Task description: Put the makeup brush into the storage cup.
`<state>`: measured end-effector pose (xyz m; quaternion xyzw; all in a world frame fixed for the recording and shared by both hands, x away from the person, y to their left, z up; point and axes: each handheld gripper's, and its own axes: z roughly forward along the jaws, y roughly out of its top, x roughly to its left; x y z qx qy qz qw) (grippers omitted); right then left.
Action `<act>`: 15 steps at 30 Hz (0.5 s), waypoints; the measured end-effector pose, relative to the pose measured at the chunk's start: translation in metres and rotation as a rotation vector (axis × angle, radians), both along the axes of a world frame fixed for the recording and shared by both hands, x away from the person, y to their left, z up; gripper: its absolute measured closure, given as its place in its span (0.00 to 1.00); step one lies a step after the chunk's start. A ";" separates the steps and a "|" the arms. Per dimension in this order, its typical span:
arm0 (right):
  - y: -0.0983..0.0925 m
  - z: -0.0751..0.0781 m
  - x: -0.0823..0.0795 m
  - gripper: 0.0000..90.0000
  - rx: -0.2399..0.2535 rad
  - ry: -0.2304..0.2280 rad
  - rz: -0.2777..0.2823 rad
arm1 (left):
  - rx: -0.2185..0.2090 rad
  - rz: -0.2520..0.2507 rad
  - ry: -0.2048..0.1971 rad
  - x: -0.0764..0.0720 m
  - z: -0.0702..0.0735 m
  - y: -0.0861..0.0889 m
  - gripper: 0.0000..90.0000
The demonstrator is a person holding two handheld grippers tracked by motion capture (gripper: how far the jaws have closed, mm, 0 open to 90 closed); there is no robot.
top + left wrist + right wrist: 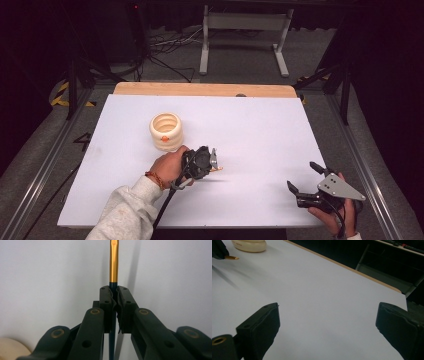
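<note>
one pen (114, 262) sits clamped in the left gripper (214, 161), centre frame. keep it level toward the cup (166, 131). right gripper (303, 180) jaws gape wide, empty.

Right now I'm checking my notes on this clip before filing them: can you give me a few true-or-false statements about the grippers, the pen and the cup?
1. The left gripper is clamped on a thin pen with a gold end. True.
2. The right gripper holds the pen. False: its jaws stand wide apart with nothing between them.
3. The cream ribbed cup lies tipped on its side. False: it stands upright, mouth up.
4. The cup stands on the white table. True.
5. The pen is inside the cup. False: it is outside, in the left gripper.
</note>
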<state>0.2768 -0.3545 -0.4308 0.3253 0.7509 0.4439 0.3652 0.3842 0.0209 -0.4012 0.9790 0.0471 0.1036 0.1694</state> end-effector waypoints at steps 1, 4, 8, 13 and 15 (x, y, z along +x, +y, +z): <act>0.000 0.000 0.000 0.07 0.001 0.000 -0.001 | -0.023 0.012 -0.005 0.000 0.002 0.003 0.93; 0.000 0.000 0.000 0.07 0.004 0.000 -0.002 | -0.076 0.020 -0.006 -0.001 0.007 0.010 0.93; -0.001 0.000 0.000 0.07 0.009 -0.001 -0.004 | -0.148 0.037 -0.022 -0.002 0.013 0.021 0.93; -0.001 0.001 0.000 0.07 0.010 -0.008 -0.010 | -0.255 0.063 -0.045 -0.003 0.019 0.035 0.93; -0.002 0.001 0.000 0.07 0.011 -0.008 -0.011 | -0.269 0.070 -0.037 -0.004 0.020 0.038 0.93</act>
